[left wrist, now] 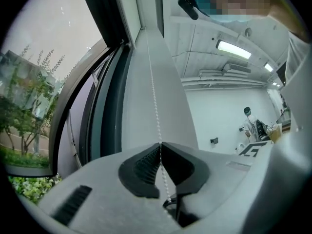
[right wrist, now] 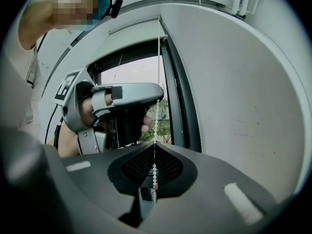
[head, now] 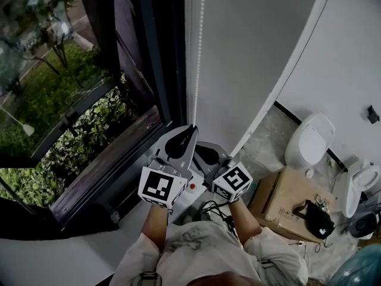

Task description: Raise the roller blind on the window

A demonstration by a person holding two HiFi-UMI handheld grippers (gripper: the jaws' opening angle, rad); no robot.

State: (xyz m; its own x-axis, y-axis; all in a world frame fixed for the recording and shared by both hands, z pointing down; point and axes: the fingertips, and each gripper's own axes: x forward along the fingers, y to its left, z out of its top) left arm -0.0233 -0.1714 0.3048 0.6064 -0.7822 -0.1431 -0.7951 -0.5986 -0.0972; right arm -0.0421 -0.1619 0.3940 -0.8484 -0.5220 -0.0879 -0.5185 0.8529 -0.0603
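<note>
A white bead chain (head: pixel 196 52) hangs beside the lowered grey roller blind (head: pixel 256 46), along the dark window frame (head: pixel 164 70). My left gripper (head: pixel 190 128) is shut on the chain, which runs straight down into its closed jaws (left wrist: pixel 160 144). Just below it, my right gripper (head: pixel 202 150) is shut on the same chain (right wrist: pixel 155 130), which passes between its ribbed pads (right wrist: pixel 139 165). In the right gripper view the left gripper (right wrist: pixel 157 97) sits directly above, with a hand around its handle. The blind (right wrist: pixel 239 96) fills that view's right side.
Green bushes (head: pixel 71 148) show through the glass at left. A white sill (head: pixel 71 255) runs below the window. At the right stand a white toilet (head: pixel 309 140) and a cardboard box (head: pixel 284 202) with a black object (head: pixel 315 218) and cables on it.
</note>
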